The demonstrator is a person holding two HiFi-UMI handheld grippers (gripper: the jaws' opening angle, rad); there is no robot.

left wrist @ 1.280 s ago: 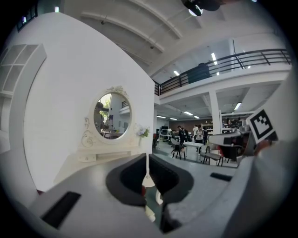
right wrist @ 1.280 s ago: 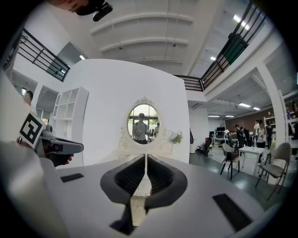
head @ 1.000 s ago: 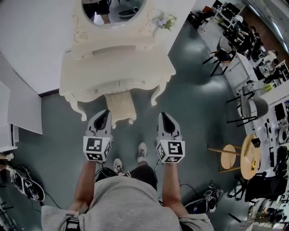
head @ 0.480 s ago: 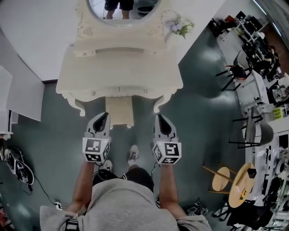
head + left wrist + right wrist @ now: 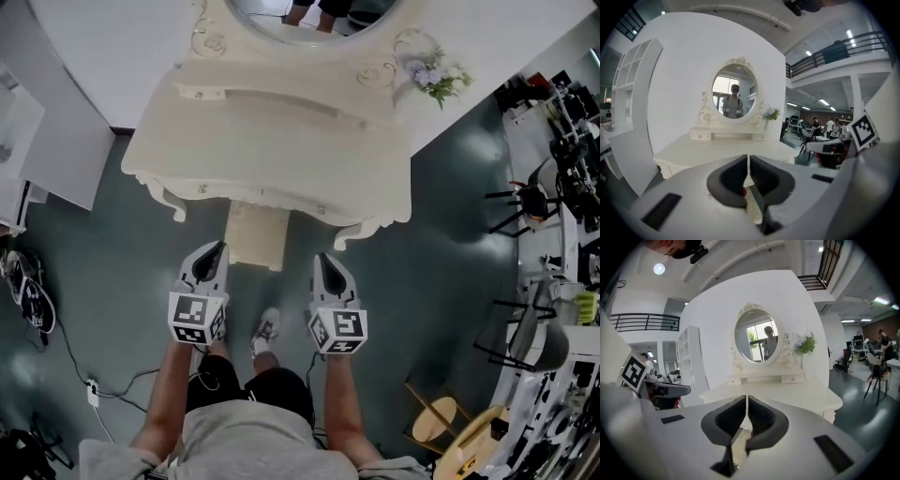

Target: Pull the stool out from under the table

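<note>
- Mostly hidden, the cream stool with a padded, patterned seat sits under the cream carved dressing table; only its near end shows.
- It is probably rigid wood, light enough to drag, though its feet may catch on the grey floor.
- The seat's near rim, one side for each gripper, looks the best hold; the padding would give.
- Both the left gripper and the right gripper have their jaws pressed together on nothing, just short of the stool, so they must open first.
- The table's curved front legs flank the stool closely.
- The person's white shoe stands in the pulling path.
</note>
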